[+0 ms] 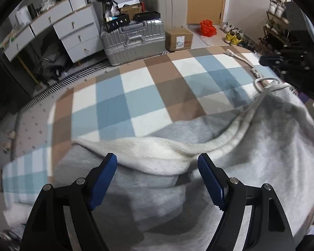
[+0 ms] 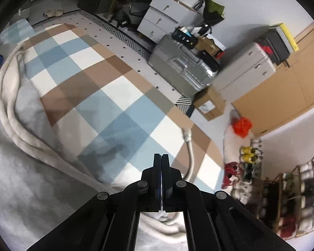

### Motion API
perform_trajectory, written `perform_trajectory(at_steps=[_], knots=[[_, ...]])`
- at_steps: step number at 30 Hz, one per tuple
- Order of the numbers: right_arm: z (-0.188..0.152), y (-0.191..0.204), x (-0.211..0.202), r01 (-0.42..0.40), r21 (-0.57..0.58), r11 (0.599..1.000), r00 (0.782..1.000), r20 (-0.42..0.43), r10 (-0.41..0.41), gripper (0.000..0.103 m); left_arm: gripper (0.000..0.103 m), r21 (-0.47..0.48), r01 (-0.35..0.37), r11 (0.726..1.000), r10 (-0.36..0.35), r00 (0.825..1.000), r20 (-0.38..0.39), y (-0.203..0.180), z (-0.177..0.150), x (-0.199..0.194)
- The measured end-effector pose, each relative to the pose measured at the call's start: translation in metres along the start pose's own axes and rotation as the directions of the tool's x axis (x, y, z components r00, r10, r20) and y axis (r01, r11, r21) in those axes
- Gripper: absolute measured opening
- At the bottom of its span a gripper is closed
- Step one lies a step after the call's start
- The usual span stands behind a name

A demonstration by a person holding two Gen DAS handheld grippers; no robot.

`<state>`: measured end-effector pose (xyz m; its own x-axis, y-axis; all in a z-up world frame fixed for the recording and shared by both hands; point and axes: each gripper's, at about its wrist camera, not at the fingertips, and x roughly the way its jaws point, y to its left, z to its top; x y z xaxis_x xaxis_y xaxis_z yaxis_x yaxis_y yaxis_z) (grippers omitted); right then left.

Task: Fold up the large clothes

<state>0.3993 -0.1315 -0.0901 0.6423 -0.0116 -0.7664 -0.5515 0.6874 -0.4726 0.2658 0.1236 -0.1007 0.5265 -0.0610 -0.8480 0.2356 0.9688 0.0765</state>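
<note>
While the grey fleece garment lies rumpled on the checked blanket, its cream ribbed hem at twelve o'clock of the left gripper, those jaws stand wide. The right gripper is clamped shut, apparently empty. A hem grasp seems called for next.

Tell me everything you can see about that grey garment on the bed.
The grey garment is large and soft, fleecy-looking, with a cream ribbed edge and a pale drawstring cord. It lies rumpled and partly doubled over on the checked blanket, its edge raised in a loose fold. No fingers visibly grip it.
</note>
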Motion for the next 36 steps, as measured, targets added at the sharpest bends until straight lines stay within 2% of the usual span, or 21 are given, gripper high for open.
perform_trajectory(at_steps=[2, 4, 6, 8, 9, 10, 11, 12, 14, 15, 17, 18, 20, 23, 24, 26, 27, 28, 30, 33, 36], knots=[[-0.002, -0.003, -0.012, -0.014, 0.028, 1.0, 1.0, 0.026, 0.013, 0.001, 0.076, 0.014, -0.025, 1.0, 0.025, 1.0, 0.017, 0.002, 0.003, -0.001], [-0.008, -0.019, -0.026, -0.127, 0.156, 0.98, 0.992, 0.047, 0.121, 0.001, 0.076, 0.055, -0.027, 0.998, 0.026, 0.999, 0.019, 0.002, 0.008, -0.001], [-0.023, -0.033, -0.04, -0.239, 0.297, 0.925, 0.97, 0.111, 0.215, 0.001, 0.076, 0.139, -0.087, 0.986, 0.087, 0.996, 0.011, -0.006, 0.011, 0.004], [-0.044, -0.043, -0.057, -0.393, 0.438, 0.809, 0.919, 0.215, 0.33, 0.001, 0.076, 0.256, -0.172, 0.951, 0.168, 0.985, 0.039, -0.018, 0.009, 0.008], [-0.056, -0.042, -0.065, -0.441, 0.479, 0.758, 0.897, 0.261, 0.357, 0.001, 0.076, 0.363, -0.222, 0.905, 0.216, 0.975, 0.058, -0.031, 0.006, 0.013], [-0.07, -0.035, -0.075, -0.488, 0.5, 0.716, 0.872, 0.313, 0.376, 0.002, 0.076, 0.463, -0.292, 0.837, 0.281, 0.955, 0.096, -0.042, 0.001, 0.018], [-0.084, -0.025, -0.086, -0.547, 0.498, 0.673, 0.836, 0.375, 0.401, 0.002, 0.076, 0.512, -0.332, 0.792, 0.313, 0.941, 0.125, -0.048, -0.002, 0.02], [-0.09, -0.017, -0.093, -0.572, 0.494, 0.654, 0.818, 0.401, 0.413, 0.002, 0.076, 0.584, -0.38, 0.718, 0.344, 0.922, 0.177, -0.057, -0.009, 0.023], [-0.112, 0.006, -0.109, -0.643, 0.488, 0.59, 0.762, 0.486, 0.429, 0.002, 0.076, 0.657, -0.413, 0.631, 0.353, 0.907, 0.23, -0.068, -0.016, 0.024], [-0.124, 0.022, -0.117, -0.691, 0.481, 0.54, 0.72, 0.528, 0.451, 0.002, 0.076, 0.682, -0.424, 0.596, 0.355, 0.901, 0.251, -0.072, -0.018, 0.024], [-0.143, 0.041, -0.127, -0.742, 0.489, 0.458, 0.668, 0.598, 0.443, 0.002, 0.076, 0.707, -0.403, 0.581, 0.33, 0.911, 0.248, -0.073, -0.019, 0.019], [-0.149, 0.047, -0.13, -0.749, 0.492, 0.443, 0.661, 0.607, 0.442, 0.002, 0.076, 0.714, -0.389, 0.582, 0.321, 0.917, 0.239, -0.072, -0.016, 0.016], [-0.16, 0.065, -0.135, -0.73, 0.532, 0.43, 0.682, 0.604, 0.411, 0.003, 0.076, 0.704, -0.348, 0.619, 0.288, 0.935, 0.209, -0.068, -0.01, 0.008], [-0.172, 0.074, -0.136, -0.703, 0.592, 0.394, 0.711, 0.592, 0.379, 0.004, 0.076, 0.644, -0.286, 0.71, 0.25, 0.957, 0.149, -0.054, 0.002, -0.002], [-0.171, 0.079, -0.135, -0.669, 0.615, 0.416, 0.743, 0.554, 0.376, 0.007, 0.076, 0.639, -0.269, 0.721, 0.243, 0.961, 0.131, -0.057, 0.002, -0.002], [-0.167, 0.085, -0.134, -0.6, 0.644, 0.475, 0.8, 0.472, 0.371, 0.031, 0.077, 0.636, -0.255, 0.728, 0.236, 0.965, 0.117, -0.058, -0.004, 0.002], [-0.168, 0.085, -0.135, -0.595, 0.644, 0.482, 0.804, 0.469, 0.365, 0.077, 0.077, 0.619, -0.232, 0.75, 0.221, 0.971, 0.095, -0.056, -0.004, 0.003], [-0.171, 0.085, -0.14, -0.588, 0.651, 0.48, 0.809, 0.475, 0.347, 0.102, 0.077, 0.592, -0.194, 0.782, 0.193, 0.979, 0.066, -0.054, -0.004, 0.005], [-0.173, 0.085, -0.145, -0.588, 0.643, 0.49, 0.809, 0.481, 0.339, 0.103, 0.077, 0.559, -0.169, 0.812, 0.17, 0.984, 0.05, -0.053, -0.006, 0.013], [-0.18, 0.085, -0.157, -0.574, 0.632, 0.52, 0.816, 0.493, 0.301, 0.103, 0.077, 0.61, -0.174, 0.773, 0.194, 0.98, 0.034, -0.06, -0.019, 0.027], [-0.188, 0.085, -0.163, -0.568, 0.635, 0.524, 0.82, 0.496, 0.287, 0.103, 0.077, 0.643, -0.184, 0.744, 0.189, 0.98, 0.061, -0.064, -0.022, 0.027]])
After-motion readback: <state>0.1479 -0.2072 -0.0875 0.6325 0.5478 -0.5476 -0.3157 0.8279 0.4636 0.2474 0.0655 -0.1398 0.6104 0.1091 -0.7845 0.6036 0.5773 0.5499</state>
